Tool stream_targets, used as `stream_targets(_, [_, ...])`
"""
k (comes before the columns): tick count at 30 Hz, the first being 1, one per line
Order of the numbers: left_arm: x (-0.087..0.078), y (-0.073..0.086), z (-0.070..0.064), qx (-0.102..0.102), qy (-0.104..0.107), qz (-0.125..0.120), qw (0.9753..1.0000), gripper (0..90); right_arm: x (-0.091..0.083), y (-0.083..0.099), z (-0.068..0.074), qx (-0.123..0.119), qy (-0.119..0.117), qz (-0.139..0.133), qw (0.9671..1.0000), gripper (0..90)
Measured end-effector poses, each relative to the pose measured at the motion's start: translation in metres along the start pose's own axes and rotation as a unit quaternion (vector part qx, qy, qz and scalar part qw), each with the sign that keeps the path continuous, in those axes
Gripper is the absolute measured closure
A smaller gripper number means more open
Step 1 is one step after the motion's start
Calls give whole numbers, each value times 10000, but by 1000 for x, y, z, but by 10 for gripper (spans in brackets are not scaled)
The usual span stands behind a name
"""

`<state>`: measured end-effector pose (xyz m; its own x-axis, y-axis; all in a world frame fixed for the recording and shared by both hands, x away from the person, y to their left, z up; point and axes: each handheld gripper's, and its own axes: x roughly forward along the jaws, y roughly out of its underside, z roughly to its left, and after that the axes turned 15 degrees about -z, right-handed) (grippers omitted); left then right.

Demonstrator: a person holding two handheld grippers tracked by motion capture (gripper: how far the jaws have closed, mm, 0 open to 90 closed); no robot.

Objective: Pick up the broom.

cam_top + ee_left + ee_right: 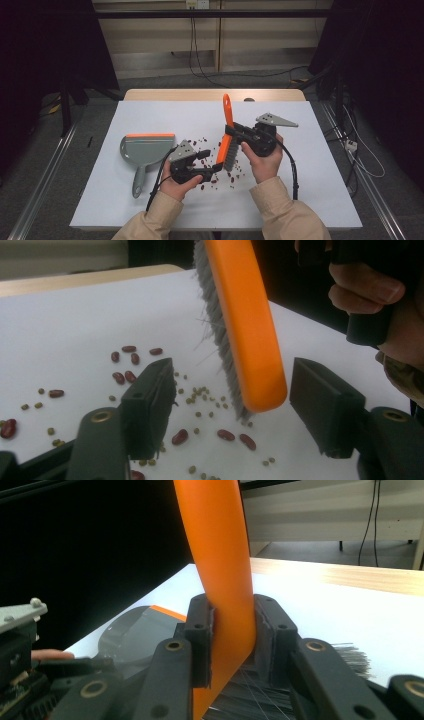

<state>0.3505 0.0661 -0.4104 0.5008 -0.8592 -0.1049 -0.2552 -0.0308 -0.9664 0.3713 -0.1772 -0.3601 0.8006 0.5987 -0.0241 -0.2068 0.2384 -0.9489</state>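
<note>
No text, label, brand, number or sign can be read in any of the views. The orange brush (227,135), the grey dustpan (142,150), the white counter (150,120) and both grippers carry plain, unmarked surfaces, and the wall socket plate far beyond the grippers is too small to make out.

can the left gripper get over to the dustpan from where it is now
Probably yes. The left gripper is open and holds nothing, and the dustpan lies just to its left with bare table between them. The brush is on its other side, clamped in the right gripper.
</note>
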Motion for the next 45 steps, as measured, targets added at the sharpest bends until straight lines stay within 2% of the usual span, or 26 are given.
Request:
stream_targets(2, [4,2,-1,-11,-64,86,9999,397,2,1,2,-22,-10,21,10000,712])
stream_targets(8, [8,4,-2,-122,-145,136,9997,564,6,1,9,-136,-7,29,9999,710])
stream_targets(10, [8,4,-1,-144,-163,127,9997,566,6,1,9,-110,-20,28,9999,710])
stream_targets(13, [8,4,0,-113,-216,87,9997,691,8,0,15,-204,-69,61,9998,709])
stream_targets(14, [7,4,1,-107,-287,156,9994,696,9,0,16,-246,-69,79,9996,709])
stream_targets(16, [7,4,1,-102,-317,178,9993,703,10,1,19,-334,-73,119,9993,709])
stream_targets(17, [5,4,2,-66,-430,194,9989,706,10,1,20,-359,-90,123,9992,708])
stream_targets(18, [4,4,2,-50,-449,180,9988,708,11,1,20,-370,-107,117,9992,707])
stream_targets(22, [2,3,0,15,-583,122,9982,709,13,1,20,-247,-100,97,9996,702])
stream_targets(23, [1,3,0,45,-638,86,9979,709,13,1,21,-278,-102,102,9995,691])
stream_targets(25, [-1,3,1,24,-716,39,9974,709,14,0,22,-352,-36,126,9993,549])
stream_targets(26, [-1,3,1,24,-716,39,9974,709,14,0,22,-352,-36,126,9993,549])
stream_targets(28, [-4,3,4,18,-829,-17,9966,709,15,1,19,-378,66,54,9992,374])
stream_targets(31, [-5,2,5,25,-931,-70,9956,709,14,3,17,-326,186,12,9993,277])
stream_targets(36, [-5,2,6,48,-1023,-94,9947,709,13,10,21,-419,264,-34,9988,228])
stream_targets(42, [-4,2,5,89,-1075,-88,9941,709,17,19,26,-401,312,56,9987,200])
stream_targets(45, [-4,3,3,127,-1102,-83,9938,709,22,24,31,-495,315,108,9982,185])
